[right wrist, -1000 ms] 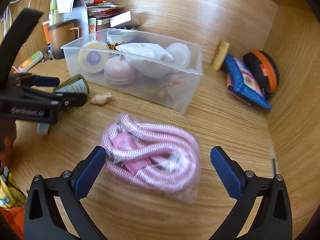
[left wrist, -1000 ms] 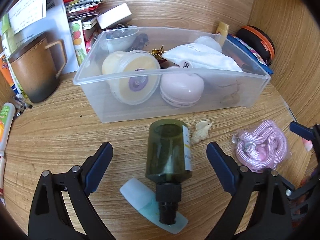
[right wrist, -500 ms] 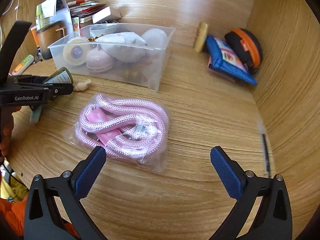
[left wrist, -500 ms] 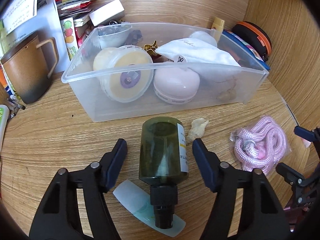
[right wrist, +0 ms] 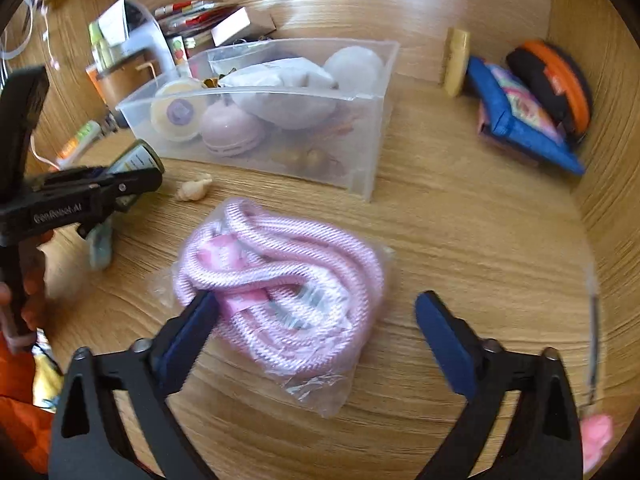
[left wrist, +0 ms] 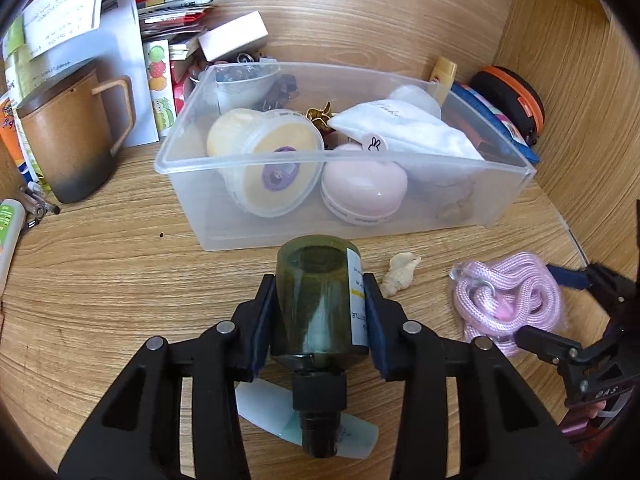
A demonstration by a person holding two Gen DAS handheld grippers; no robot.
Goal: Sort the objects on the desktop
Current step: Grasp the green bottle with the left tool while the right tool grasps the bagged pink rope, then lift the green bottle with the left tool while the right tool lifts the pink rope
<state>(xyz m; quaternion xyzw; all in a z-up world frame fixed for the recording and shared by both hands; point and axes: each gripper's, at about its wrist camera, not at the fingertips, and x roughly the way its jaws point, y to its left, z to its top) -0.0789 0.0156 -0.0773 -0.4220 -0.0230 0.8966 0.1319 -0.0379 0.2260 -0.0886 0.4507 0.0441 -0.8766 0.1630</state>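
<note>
One green bottle [left wrist: 320, 300] clamped by left gripper [left wrist: 320, 308], right gripper [right wrist: 316, 332] spread around one pink rope bundle [right wrist: 280, 276].

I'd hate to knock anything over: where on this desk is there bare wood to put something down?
Bare wood lies between the clear bin and the blue pouch, and right of the pink rope. Another patch sits between the mug and the green bottle. Behind the bin, by the books, it is crowded.

The wooden tabletop [left wrist: 100, 280] carries a clear bin [left wrist: 224, 224]. Left of the bin stands a mug [left wrist: 64, 144]; in front lie a shell [left wrist: 402, 272] and bagged rope [right wrist: 280, 280]; right, pouches [right wrist: 520, 120].
</note>
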